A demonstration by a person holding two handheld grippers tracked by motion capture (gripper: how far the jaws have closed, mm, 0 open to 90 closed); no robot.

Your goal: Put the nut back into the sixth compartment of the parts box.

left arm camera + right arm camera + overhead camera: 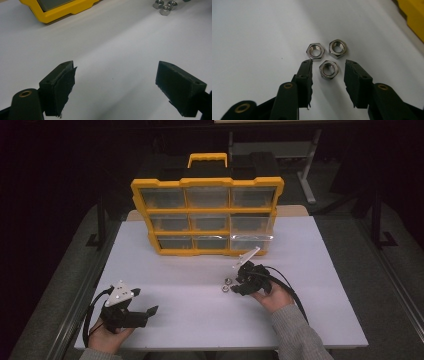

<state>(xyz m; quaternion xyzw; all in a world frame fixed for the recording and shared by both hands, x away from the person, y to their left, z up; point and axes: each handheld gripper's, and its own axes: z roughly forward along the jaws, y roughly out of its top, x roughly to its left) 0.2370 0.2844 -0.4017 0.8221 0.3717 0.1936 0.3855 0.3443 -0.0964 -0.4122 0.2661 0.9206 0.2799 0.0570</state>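
Nuts bracketed by the right gripper on the white table

High view: the white table [320, 285] carries a yellow organiser box [207, 215] standing upright at its far edge, clear drawers facing the person. Toward the near edge, right of the middle, the right gripper [239, 281] reaches in over a small cluster of steel nuts [226, 284], held by a hand in a grey sleeve. Near the near left corner, the left gripper [145, 312] sits low in the other hand, well apart from the nuts, with its grey three-cornered plate on top.

Left gripper view: the two black jaws stand wide apart over bare table with nothing between them, so this claw is open. The three nuts [163, 7] lie far off at the top edge, and a corner of the yellow box [57, 11] shows at the top left.

Right gripper view: three hex nuts lie flat, touching or nearly so. The nearest nut [328, 69] sits between the jaw tips, with a gap showing on either side, so the pads are not yet pressing on it. The other two nuts [315, 51] lie just beyond the tips. This claw is open but narrowed around that nut.
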